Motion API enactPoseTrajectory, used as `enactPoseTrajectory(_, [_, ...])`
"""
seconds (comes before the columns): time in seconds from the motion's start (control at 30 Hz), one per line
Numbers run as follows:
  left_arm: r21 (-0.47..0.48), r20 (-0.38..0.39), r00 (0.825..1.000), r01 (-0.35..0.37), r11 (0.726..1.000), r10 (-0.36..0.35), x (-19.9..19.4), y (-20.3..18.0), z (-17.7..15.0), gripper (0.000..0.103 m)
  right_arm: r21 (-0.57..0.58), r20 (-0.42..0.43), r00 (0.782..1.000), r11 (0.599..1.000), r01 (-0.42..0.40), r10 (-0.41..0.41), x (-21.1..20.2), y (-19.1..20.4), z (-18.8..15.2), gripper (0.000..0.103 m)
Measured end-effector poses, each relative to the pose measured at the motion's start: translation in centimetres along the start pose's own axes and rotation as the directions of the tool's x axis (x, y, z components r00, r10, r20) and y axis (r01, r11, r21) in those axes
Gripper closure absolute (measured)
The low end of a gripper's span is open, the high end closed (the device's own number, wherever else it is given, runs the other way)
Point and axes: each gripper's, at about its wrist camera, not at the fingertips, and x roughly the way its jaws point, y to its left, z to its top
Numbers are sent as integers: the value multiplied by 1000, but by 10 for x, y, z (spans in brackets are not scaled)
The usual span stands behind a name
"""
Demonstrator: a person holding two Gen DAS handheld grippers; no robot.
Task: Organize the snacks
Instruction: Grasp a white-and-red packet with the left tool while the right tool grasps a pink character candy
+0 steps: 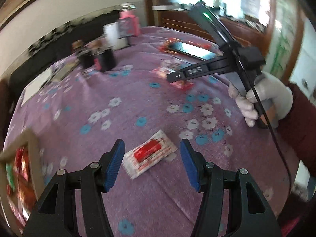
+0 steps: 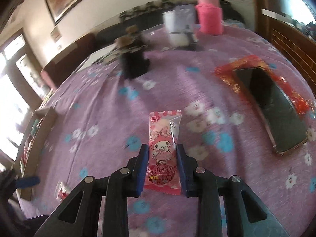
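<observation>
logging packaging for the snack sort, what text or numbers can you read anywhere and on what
"My Melody": pink snack packet, between the right gripper fingers.
Yellow characters below it on that packet: too blurred to read.
Digits on the right gripper's black body: blurred, not sure.
Red and white packet ahead of the open left gripper: print unreadable.

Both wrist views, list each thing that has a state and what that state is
Left gripper: jaws open, astride the red-white packet lying flat.
Right gripper: jaws shut on the pink packet.
Box: open, snacks inside.
Phone: screen dark.
</observation>
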Motion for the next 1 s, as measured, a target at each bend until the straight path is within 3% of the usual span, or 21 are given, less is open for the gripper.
enactPoseTrajectory(0.2, [76,-74,997,28,997,-22,27,-6,2,47,-10,-14,1000,1000,-28,28,0,10,-6,72])
enactPoseTrajectory(0.37, [11,-113,991,79,997,-77,38,6,-1,42,19,-18,998,998,-61,62,-1,5,-6,71])
enactPoseTrajectory(0.47, [-66,-127,988,76,995,-84,33,8,-4,68,17,-15,998,998,-56,57,-2,5,-6,71])
enactPoseTrajectory(0.5, [-76,-130,989,64,995,-74,32,7,-5,69,13,-14,999,999,-51,51,-2,5,-6,72])
enactPoseTrajectory(0.83, [-252,-60,996,45,967,-62,13,11,-15,73,-11,27,1000,1000,-12,13,-5,15,-11,77])
enactPoseTrajectory(1.0, [-364,35,998,54,930,-44,-32,33,-30,73,-15,57,998,999,-41,42,-10,20,-12,77])
